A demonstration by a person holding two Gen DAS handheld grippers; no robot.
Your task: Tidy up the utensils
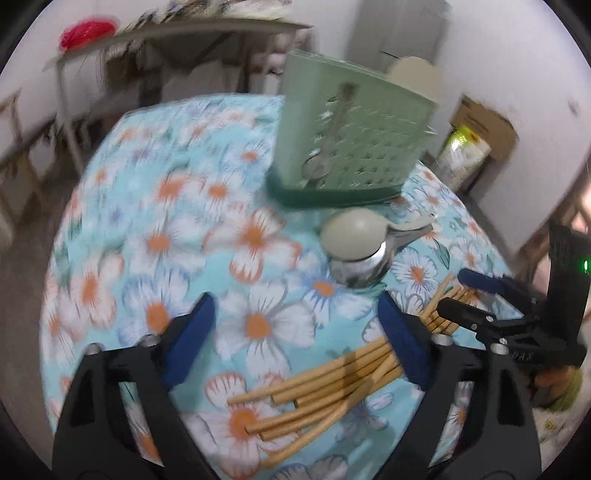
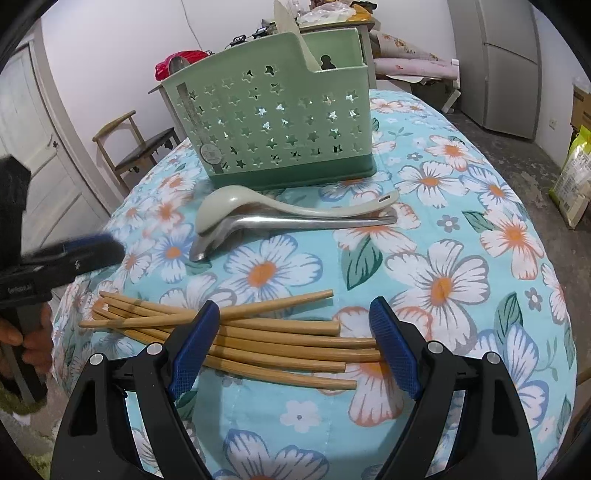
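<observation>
A pale green utensil basket (image 2: 273, 110) with star-shaped holes and a darker green base stands upright on the counter; a metal spoon (image 1: 327, 147) shows through its wall, and a cream utensil (image 2: 291, 33) sticks out of its top. Just in front lie a cream ladle (image 2: 295, 206) and a steel ladle (image 2: 291, 223), side by side and touching, bowls pointing the same way. Nearer, a loose bundle of bamboo chopsticks (image 2: 266, 332) lies flat, roughly parallel.

spoons (image 2: 295, 218) between basket (image 2: 273, 122) (behind), chopsticks (image 2: 236, 332)
</observation>
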